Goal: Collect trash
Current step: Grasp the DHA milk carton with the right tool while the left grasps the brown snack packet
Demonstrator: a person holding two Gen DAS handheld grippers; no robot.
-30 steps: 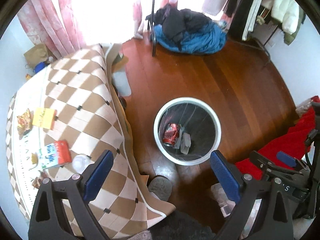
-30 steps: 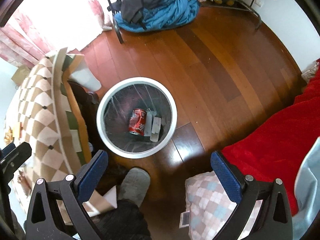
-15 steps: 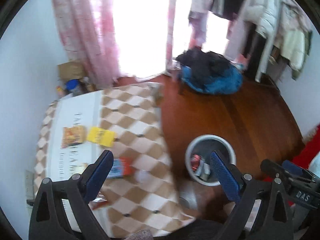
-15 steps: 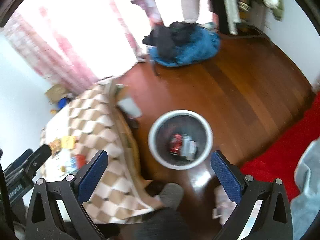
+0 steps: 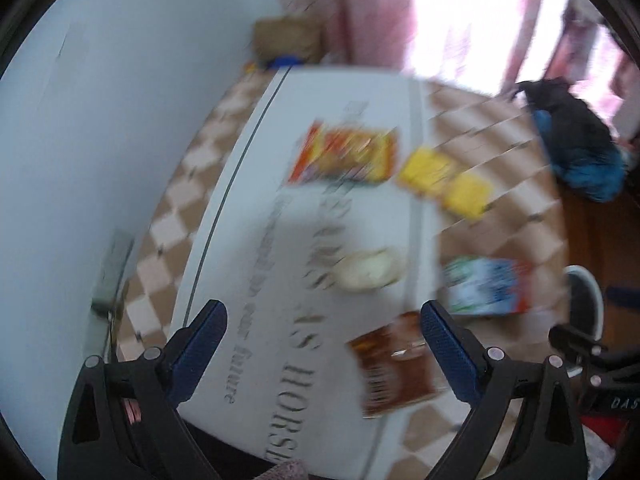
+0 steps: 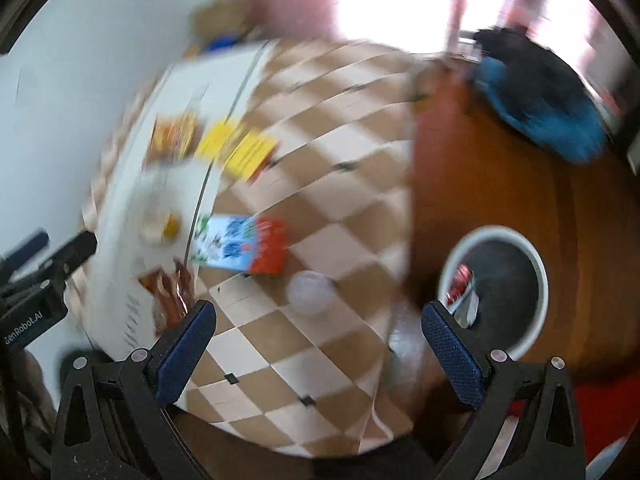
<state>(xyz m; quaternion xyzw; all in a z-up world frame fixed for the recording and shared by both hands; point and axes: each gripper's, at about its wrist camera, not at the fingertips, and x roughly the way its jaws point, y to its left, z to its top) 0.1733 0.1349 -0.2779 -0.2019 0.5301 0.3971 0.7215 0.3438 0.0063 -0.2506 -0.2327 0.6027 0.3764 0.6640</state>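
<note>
Left tool (image 5: 324,348): jaws spread wide, empty, touching nothing; it has swung off the bin and now hangs over the counter (image 5: 248,240).
Right tool (image 6: 318,344): equally wide apart, empty, likewise turned back toward the counter.
Change: a second ago both looked down into the bin (image 6: 496,292); now it sits ahead-right of the right tool.
Meaning: likely a fresh pickup is starting.
Trash: brown wrapper (image 5: 394,364) just ahead of the left tool; blue-red carton (image 5: 486,286) and yellow packet (image 5: 444,182) farther ahead-right.
</note>
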